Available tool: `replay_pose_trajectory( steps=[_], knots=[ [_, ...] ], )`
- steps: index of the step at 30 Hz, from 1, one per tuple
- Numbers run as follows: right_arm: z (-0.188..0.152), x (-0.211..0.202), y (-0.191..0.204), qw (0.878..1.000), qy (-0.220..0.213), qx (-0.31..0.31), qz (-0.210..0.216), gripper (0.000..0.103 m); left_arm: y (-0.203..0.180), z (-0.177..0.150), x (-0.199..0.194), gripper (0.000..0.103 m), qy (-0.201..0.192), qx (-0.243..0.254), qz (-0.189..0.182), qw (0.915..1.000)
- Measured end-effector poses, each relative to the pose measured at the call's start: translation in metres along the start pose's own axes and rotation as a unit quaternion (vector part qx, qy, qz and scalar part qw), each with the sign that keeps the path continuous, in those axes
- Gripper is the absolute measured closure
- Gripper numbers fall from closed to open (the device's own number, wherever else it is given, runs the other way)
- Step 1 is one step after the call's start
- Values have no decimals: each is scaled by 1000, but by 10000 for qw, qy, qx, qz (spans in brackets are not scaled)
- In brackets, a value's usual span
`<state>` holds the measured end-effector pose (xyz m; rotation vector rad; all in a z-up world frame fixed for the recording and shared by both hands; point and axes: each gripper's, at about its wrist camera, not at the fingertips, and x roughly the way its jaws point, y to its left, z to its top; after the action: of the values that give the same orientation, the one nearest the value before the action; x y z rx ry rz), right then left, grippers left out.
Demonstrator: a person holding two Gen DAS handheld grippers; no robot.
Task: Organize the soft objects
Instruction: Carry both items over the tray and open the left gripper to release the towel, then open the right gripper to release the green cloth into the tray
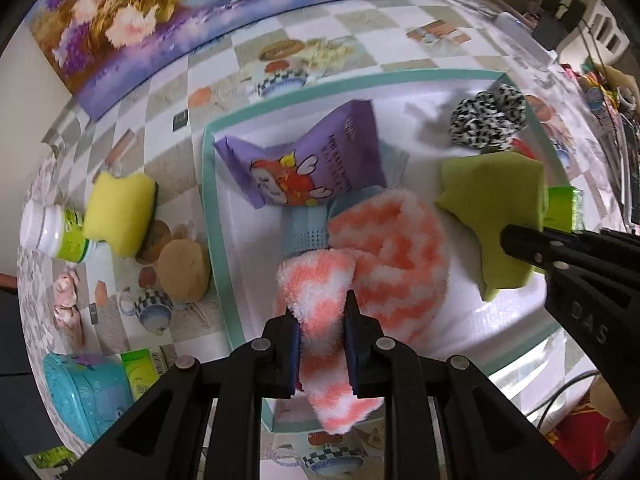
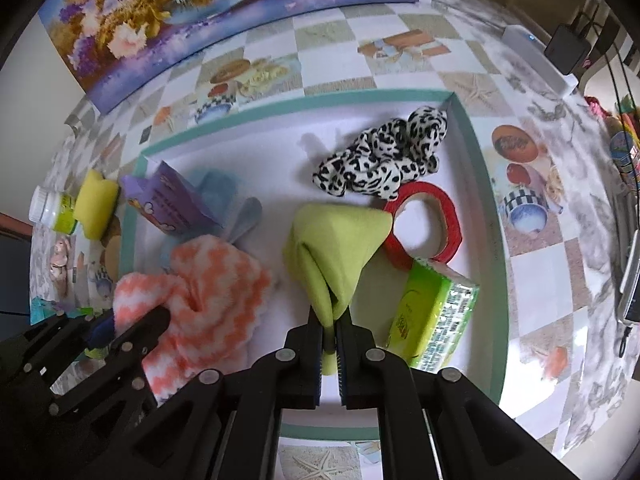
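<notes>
A white tray with a teal rim lies on the patterned tablecloth. My left gripper is shut on an orange-and-white fluffy cloth, which rests over the tray's near left side. My right gripper is shut on a folded lime-green cloth, held low over the middle of the tray. Both grippers point steeply down. A black-and-white spotted soft item lies in the tray's far right corner.
In the tray are a purple wipes pack, a blue item under it, a red tape roll and a green tissue pack. Left of the tray are a yellow sponge, a white bottle, a brown sponge and a teal container.
</notes>
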<state>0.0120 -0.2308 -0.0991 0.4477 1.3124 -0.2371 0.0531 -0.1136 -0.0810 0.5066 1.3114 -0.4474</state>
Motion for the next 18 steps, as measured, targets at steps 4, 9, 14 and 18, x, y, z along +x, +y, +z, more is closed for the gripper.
replay_pose_trajectory(
  steps=[4, 9, 14, 18],
  knots=[
    [0, 4, -1, 10000, 61, 2, -6, 95, 4, 1, 8, 82, 37, -106, 5, 9999],
    [2, 6, 1, 9999, 94, -9, -57, 95, 13, 2, 17, 65, 151, -330, -126, 9993],
    [6, -4, 7, 9998, -92, -86, -128, 95, 23, 4, 9, 44, 87, -535, -277, 9981],
    [7, -17, 7, 9994, -265, -126, -186, 87, 33, 4, -5, 41, -49, -728, -498, 9961]
  ],
)
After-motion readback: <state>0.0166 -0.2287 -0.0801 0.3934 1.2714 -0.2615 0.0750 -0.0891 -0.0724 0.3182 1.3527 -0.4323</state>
